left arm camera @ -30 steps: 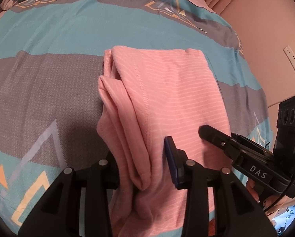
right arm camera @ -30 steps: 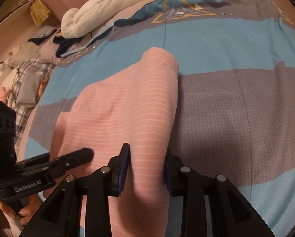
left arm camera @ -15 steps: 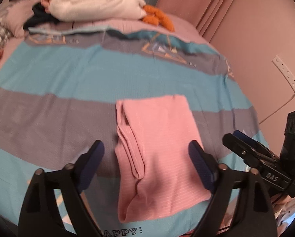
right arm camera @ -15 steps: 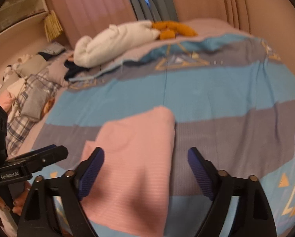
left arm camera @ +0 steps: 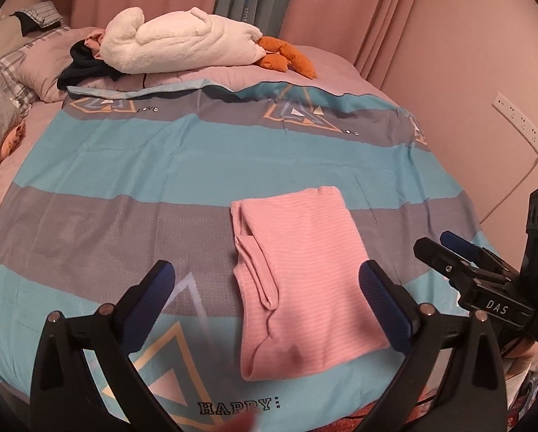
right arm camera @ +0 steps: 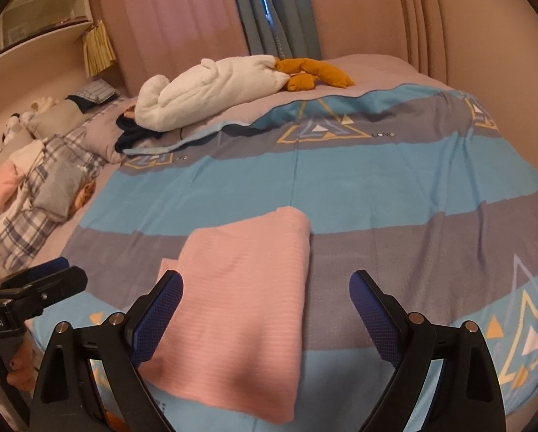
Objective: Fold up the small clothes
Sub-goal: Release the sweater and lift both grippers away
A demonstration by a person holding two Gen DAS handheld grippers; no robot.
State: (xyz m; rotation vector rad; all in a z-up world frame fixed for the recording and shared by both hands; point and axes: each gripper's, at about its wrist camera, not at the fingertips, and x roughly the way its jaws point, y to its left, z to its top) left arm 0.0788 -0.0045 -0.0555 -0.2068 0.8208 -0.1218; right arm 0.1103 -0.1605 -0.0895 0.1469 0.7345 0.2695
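Note:
A pink striped garment lies folded in a long rectangle on the blue and grey bedspread, its loose edges on the left. My left gripper hovers above its near half, jaws opening wide, with nothing gripped between them. In the right wrist view the same garment lies under my right gripper, whose jaws are also opening and hold nothing. The right gripper shows at the right edge of the left view. The left gripper shows at the left edge of the right view.
A white fluffy bundle and an orange plush lie at the far end of the bed with a dark cloth. Pillows and clothes pile up at the left. A wall with a socket strip stands close on the right.
Both grippers let go of the pink garment, opened wide and lifted back from it. The garment now lies flat on the bedspread.

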